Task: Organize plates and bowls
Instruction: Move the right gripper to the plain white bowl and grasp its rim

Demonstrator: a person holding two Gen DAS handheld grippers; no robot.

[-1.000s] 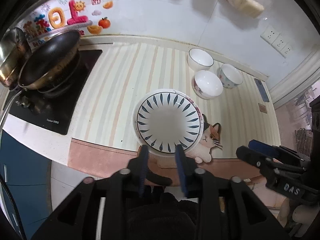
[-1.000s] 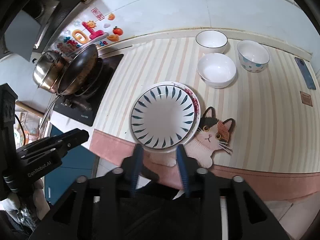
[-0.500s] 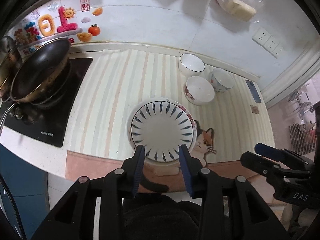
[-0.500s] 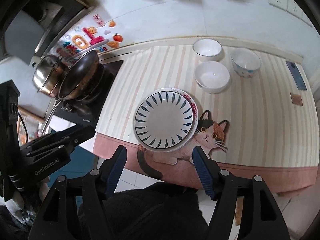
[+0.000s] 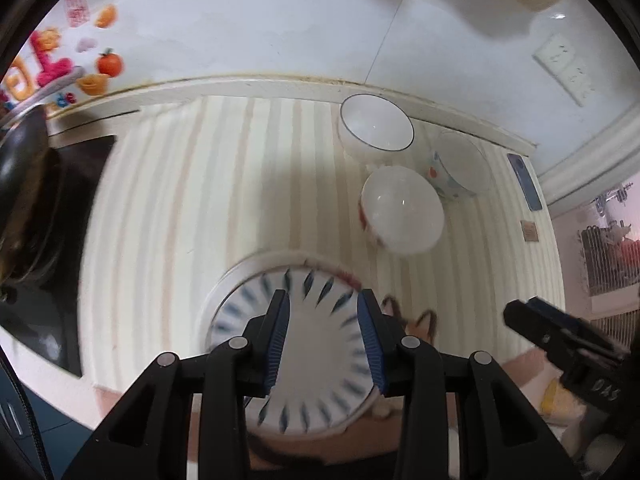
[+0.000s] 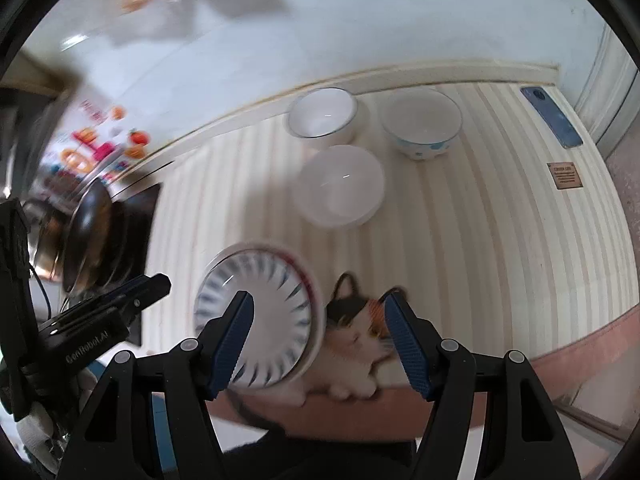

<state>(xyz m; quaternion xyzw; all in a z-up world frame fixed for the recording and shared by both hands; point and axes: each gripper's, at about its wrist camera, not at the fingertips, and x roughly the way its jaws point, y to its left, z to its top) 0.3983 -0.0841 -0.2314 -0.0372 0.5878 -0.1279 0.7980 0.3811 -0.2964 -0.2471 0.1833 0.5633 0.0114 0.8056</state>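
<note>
A white plate with blue leaf marks (image 5: pixel 316 364) lies on top of another plate at the near edge of the striped counter mat (image 5: pixel 224 184); it also shows in the right wrist view (image 6: pixel 264 320). My left gripper (image 5: pixel 322 340) is open and empty above this plate. My right gripper (image 6: pixel 320 344) is wide open and empty, over the plate's right rim and a cat picture (image 6: pixel 356 332). Three bowls stand at the back: a blue-rimmed one (image 5: pixel 376 128), a plain white one (image 5: pixel 402 210) and a dotted one (image 5: pixel 460 164).
A black pan (image 5: pixel 24 184) sits on a hob (image 5: pixel 68 216) at the left. A phone (image 6: pixel 554 116) and a small brown tag (image 6: pixel 565 176) lie at the mat's right. The tiled wall (image 5: pixel 280 20) stands right behind the bowls.
Both grippers have moved forward over the counter, toward the plate stack. The right gripper's jaws have opened wide. The left jaws have opened a little more.
</note>
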